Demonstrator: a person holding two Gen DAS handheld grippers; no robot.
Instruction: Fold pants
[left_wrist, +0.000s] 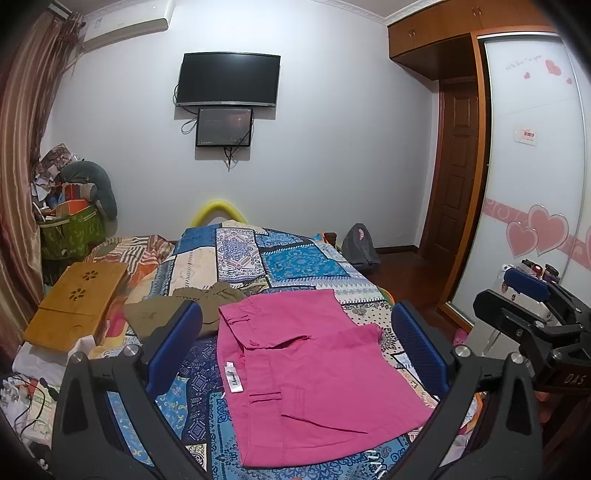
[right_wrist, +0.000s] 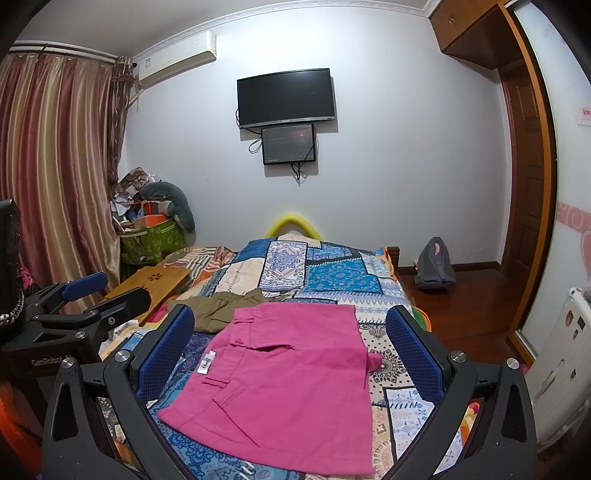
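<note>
Both tongs, left (left_wrist: 295, 350) and right (right_wrist: 290, 354), hovered spread wide and empty above the pink pants (left_wrist: 314, 380), touching nothing. These lay flat on the bed (left_wrist: 295, 258), seemingly already folded in half. Next likely called for gripping an edge and folding across.

A home bedroom. A bed (right_wrist: 332, 280) with a patchwork blue quilt fills the middle, facing a white wall with a mounted TV (right_wrist: 286, 96), a smaller screen (right_wrist: 288, 144) beneath it, and an air conditioner (right_wrist: 177, 55) near the ceiling. Striped curtains (right_wrist: 51, 166) hang at the left beside a green basket (right_wrist: 153, 242) heaped with clutter; at the right stand a wooden door (left_wrist: 456, 166), a wardrobe (left_wrist: 535, 155) with pink heart decals, and a backpack (right_wrist: 434, 264) on the wood floor.
</note>
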